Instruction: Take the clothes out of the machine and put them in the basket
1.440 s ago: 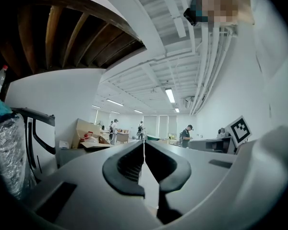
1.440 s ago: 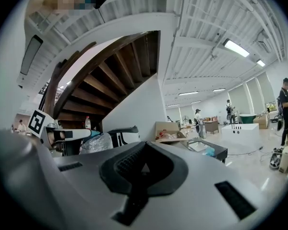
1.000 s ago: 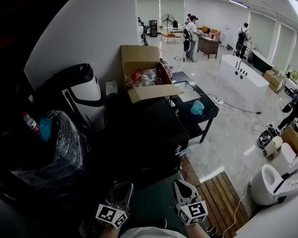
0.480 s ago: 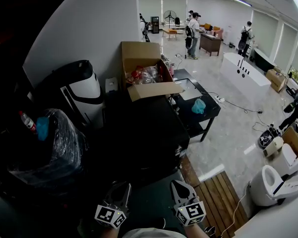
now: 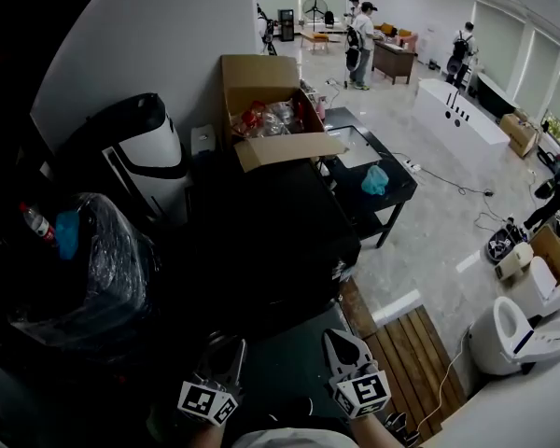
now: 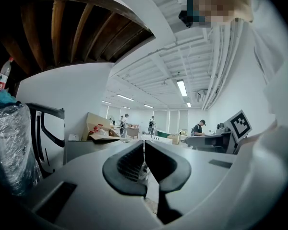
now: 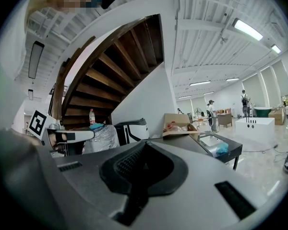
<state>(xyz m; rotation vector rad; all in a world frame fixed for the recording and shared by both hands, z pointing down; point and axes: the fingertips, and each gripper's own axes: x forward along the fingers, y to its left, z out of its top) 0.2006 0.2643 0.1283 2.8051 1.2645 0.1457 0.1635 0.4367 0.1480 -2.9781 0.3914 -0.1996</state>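
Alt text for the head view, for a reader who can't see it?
The left gripper and right gripper, both shut and empty, are side by side at the bottom, before a dark cabinet. An open cardboard box sits at its far end, a bagged bin stands left, and people stand far off.

Dark cabinet [image 5: 261, 241] stood close ahead of left gripper [image 5: 229, 345] and right gripper [image 5: 341, 339]; wrapped bin [image 5: 103, 278] crowded left. Open floor [image 5: 439, 250] lay right, beyond black table [image 5: 397, 203].
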